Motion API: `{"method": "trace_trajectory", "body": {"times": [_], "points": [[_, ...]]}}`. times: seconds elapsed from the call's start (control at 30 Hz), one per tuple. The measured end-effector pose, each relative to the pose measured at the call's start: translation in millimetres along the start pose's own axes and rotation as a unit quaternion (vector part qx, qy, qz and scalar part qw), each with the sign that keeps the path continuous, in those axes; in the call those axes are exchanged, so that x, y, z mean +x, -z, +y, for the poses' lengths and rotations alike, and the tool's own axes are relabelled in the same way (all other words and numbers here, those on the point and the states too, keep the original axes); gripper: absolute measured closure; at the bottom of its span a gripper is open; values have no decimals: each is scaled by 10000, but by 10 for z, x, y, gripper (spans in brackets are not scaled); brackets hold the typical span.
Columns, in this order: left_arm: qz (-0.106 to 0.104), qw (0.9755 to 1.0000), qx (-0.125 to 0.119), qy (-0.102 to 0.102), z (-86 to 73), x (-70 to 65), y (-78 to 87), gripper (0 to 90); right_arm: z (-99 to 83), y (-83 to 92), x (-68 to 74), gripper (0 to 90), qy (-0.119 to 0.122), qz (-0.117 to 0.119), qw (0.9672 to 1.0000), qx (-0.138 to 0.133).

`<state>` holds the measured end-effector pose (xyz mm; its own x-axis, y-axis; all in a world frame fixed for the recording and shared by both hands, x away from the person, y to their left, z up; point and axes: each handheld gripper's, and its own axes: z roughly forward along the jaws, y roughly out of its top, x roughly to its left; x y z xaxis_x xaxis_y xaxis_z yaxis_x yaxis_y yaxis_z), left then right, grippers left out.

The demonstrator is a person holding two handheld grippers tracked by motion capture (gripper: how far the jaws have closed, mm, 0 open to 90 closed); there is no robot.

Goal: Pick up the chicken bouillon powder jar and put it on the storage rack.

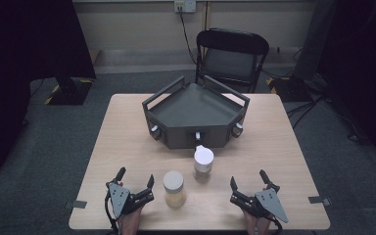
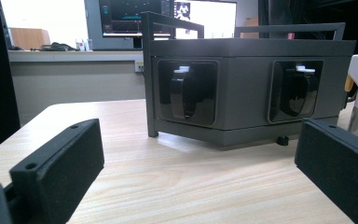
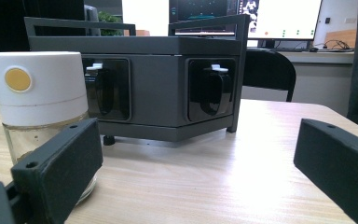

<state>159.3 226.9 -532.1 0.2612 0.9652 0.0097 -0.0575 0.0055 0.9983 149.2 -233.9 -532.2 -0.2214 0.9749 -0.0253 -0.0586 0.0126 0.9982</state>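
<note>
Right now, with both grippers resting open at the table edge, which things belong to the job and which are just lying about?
In the job:
- grey-lidded jar, nearest the left gripper
- white-lidded jar, ahead of the right gripper
- dark angular rack, probably, as it stands just behind the jars

Just about:
- folding chair
- wall socket
- floor cables

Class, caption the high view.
Two open grippers, left gripper and right gripper, flank two jars before a dark tray.

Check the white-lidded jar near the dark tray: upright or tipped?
Upright. The white-lidded jar stands on its base on the table, white lid on top, in front of the dark tray.
</note>
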Motion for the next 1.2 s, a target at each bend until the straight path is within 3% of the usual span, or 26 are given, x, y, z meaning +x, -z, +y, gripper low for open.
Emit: {"method": "trace_trajectory", "body": {"times": [0.83, 0.93, 1.03, 1.1, 1.2], "points": [[-20, 10000, 0, 6, 1, 7, 0, 3, -16, 8, -11, 5, -75, -4, 10000, -42], [-63, 10000, 16, 52, 7, 21, -2, 2, -14, 7, -11, 5, -78, -6, 10000, -37], [-171, 9995, 84, 264, 32, 60, -2, 2, -16, 8, -11, 5, -75, -7, 10000, -44], [-139, 9997, 112, 194, 51, 48, 4, 2, -16, 8, -11, 5, -77, -7, 10000, -43], [-210, 9995, -13, 250, 60, 73, 28, 1, -17, 8, -12, 5, -76, -3, 10000, -46]]}}
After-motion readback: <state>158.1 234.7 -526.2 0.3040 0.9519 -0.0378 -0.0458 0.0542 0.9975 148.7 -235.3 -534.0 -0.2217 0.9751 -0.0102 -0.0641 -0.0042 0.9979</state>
